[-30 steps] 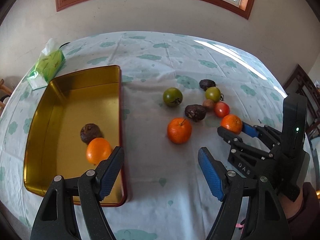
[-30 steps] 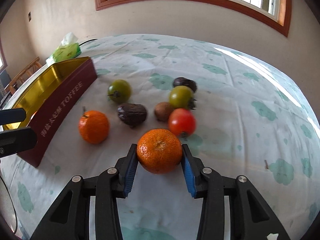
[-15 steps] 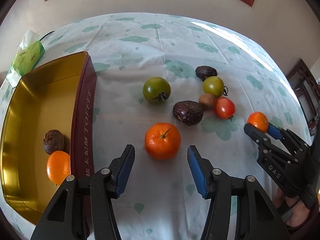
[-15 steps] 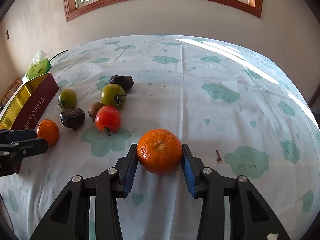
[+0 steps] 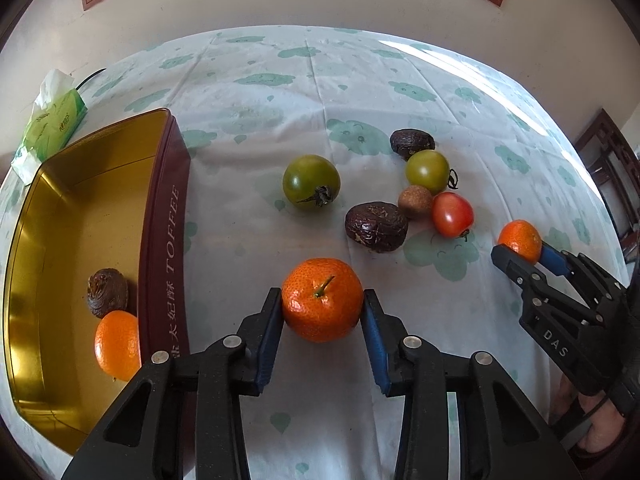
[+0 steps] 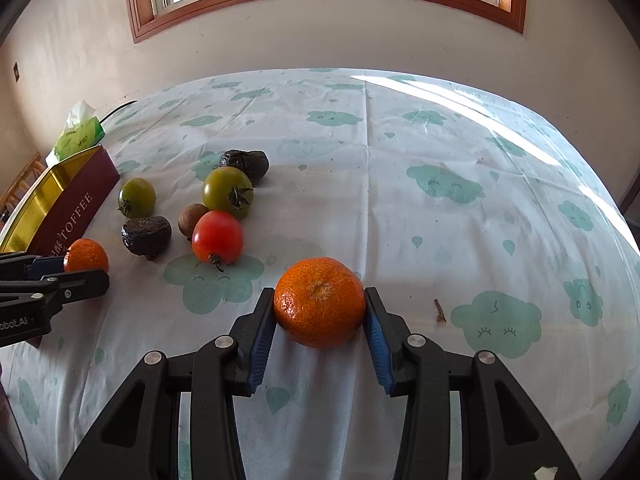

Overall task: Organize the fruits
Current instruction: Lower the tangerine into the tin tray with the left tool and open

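Observation:
My left gripper (image 5: 322, 312) is shut on an orange mandarin (image 5: 322, 298) on the tablecloth, just right of the gold toffee tin (image 5: 164, 216). The tin holds another mandarin (image 5: 117, 345) and a dark wrinkled fruit (image 5: 107, 292). My right gripper (image 6: 320, 312) is shut on a second mandarin (image 6: 319, 300) and also shows in the left wrist view (image 5: 520, 248). Loose on the cloth lie a red tomato (image 5: 453, 214), two green tomatoes (image 5: 311, 182) (image 5: 427, 171), two dark wrinkled fruits (image 5: 376, 226) (image 5: 412, 142) and a small brown fruit (image 5: 415, 201).
A green tissue pack (image 5: 50, 126) lies behind the tin at the far left. The table (image 6: 440, 152) with its cloud-print cloth stretches back to a wall under a window. A small twig (image 6: 439, 310) lies right of my right gripper. A dark wooden chair (image 5: 612, 160) stands at the right.
My left gripper moved forward and closed on the mandarin beside the tin. My right gripper, still holding its mandarin, swung a little to the right.

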### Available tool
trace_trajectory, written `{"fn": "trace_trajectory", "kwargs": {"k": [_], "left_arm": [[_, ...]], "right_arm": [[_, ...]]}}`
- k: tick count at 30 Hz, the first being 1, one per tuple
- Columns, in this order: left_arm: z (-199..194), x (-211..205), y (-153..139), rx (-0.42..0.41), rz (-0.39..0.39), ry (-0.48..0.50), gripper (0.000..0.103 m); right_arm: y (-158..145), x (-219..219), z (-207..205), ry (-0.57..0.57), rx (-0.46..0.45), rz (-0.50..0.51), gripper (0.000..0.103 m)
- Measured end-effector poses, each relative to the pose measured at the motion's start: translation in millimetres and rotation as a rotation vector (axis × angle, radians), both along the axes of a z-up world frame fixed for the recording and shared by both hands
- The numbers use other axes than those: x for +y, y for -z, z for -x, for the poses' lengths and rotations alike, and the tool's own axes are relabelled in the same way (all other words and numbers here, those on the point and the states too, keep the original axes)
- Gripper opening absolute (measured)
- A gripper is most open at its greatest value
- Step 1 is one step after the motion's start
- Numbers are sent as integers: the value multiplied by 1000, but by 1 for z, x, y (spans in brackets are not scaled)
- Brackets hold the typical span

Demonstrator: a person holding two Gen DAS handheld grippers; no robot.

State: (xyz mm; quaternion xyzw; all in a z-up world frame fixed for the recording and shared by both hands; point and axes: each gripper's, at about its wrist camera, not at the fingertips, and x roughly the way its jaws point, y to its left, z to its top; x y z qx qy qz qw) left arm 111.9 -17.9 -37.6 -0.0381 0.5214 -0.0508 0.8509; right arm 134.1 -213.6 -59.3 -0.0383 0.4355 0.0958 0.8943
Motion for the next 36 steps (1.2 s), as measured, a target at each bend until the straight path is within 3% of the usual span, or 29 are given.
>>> {"fn": "trace_trajectory", "kwargs": {"k": [6, 15, 26, 36], "left_arm": [[13, 16, -28, -47, 17, -26, 40], [32, 77, -56, -109, -29, -133, 40], [48, 143, -26, -32, -70, -272, 40], [53, 161, 3, 37, -77, -298, 40]], "right_arm": [[1, 2, 1, 0, -1, 14, 40], [1, 3, 0, 0, 0, 23, 40], [1, 3, 0, 0, 0, 24, 40], [1, 3, 0, 1, 0, 24, 40]]}}
